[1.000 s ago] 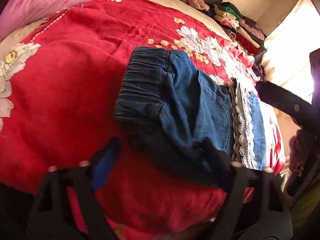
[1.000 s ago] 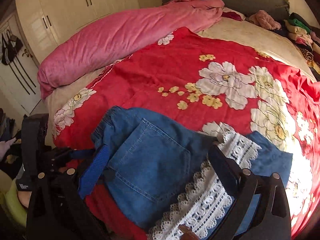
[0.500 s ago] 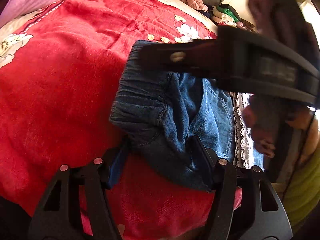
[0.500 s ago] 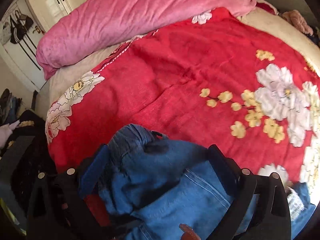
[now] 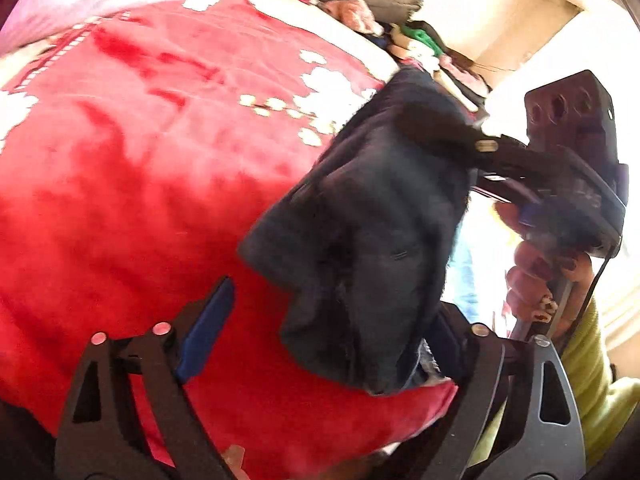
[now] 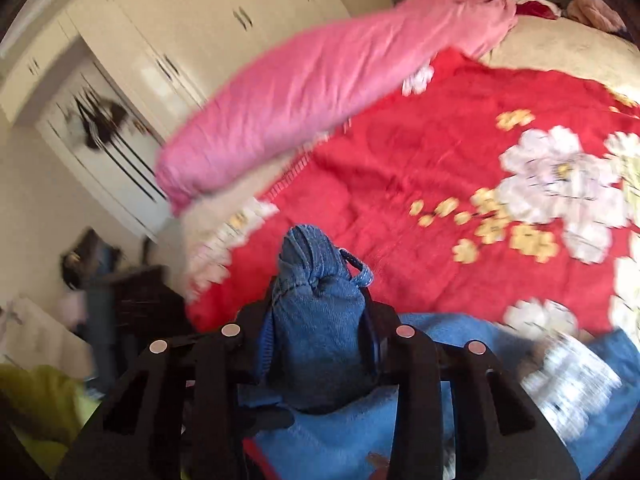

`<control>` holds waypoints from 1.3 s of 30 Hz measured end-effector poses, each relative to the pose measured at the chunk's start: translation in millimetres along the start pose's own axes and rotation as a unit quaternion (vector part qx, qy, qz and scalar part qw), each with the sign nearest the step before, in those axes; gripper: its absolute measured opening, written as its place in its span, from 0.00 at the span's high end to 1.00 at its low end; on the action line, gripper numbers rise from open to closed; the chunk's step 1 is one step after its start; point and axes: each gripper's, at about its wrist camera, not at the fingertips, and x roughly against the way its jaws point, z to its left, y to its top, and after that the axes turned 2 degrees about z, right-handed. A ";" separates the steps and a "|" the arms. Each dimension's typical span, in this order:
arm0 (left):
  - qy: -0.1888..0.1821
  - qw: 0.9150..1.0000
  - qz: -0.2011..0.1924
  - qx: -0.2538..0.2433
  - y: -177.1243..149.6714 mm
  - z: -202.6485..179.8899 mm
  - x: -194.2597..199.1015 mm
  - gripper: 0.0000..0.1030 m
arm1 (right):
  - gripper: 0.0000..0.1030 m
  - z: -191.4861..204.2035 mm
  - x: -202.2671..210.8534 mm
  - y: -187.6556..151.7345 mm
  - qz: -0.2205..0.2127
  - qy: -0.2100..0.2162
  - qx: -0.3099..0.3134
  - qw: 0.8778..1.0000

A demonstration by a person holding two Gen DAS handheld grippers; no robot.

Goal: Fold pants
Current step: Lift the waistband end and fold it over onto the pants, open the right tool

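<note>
My right tool (image 6: 320, 344) is closing, and its two pads already press on a bunched fold of the pants (image 6: 320, 320). This fold stands up between the fingers, with a small denim loop beside its top. The rest of the blue denim lies below the tool, at the near edge of the bed, and a strip of white lace (image 6: 568, 380) on it shows blurred at the near right.

My left tool (image 5: 320, 340) is opening wide. Part of the pants (image 5: 372, 240) hangs between its fingers, but the blue left pad (image 5: 206, 332) stands apart from the cloth. If the right pad touches the cloth, I cannot tell, because the denim hides it. In this view the pants look dark and are lifted, with the long axis going from near up to the far right, where my right tool (image 5: 460, 136) grips the upper end. My right hand (image 5: 544, 276) holds its handle.

The red blanket (image 6: 440, 168) with white and yellow flowers covers the bed. A rolled pink quilt (image 6: 320, 88) lies across the far left side. A stack of folded clothes (image 5: 420, 44) is at the far edge of the bed. White wardrobe doors (image 6: 160, 40) stand behind the bed on the left.
</note>
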 end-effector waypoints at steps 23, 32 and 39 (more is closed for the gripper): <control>-0.092 0.977 0.106 -0.159 -50.6 -153.2 -84.8 0.21 | 0.15 -91.2 137.5 -142.9 -0.071 -0.124 -0.223 0.964; -0.075 0.979 0.101 -0.160 -52.9 -148.8 -79.6 0.20 | 0.63 -81.6 112.9 -129.9 -0.059 -0.123 -0.175 0.975; -0.067 0.978 0.107 -0.167 -55.4 -152.8 -80.4 0.20 | 0.55 -99.1 118.9 -147.5 -0.039 -0.176 -0.203 0.963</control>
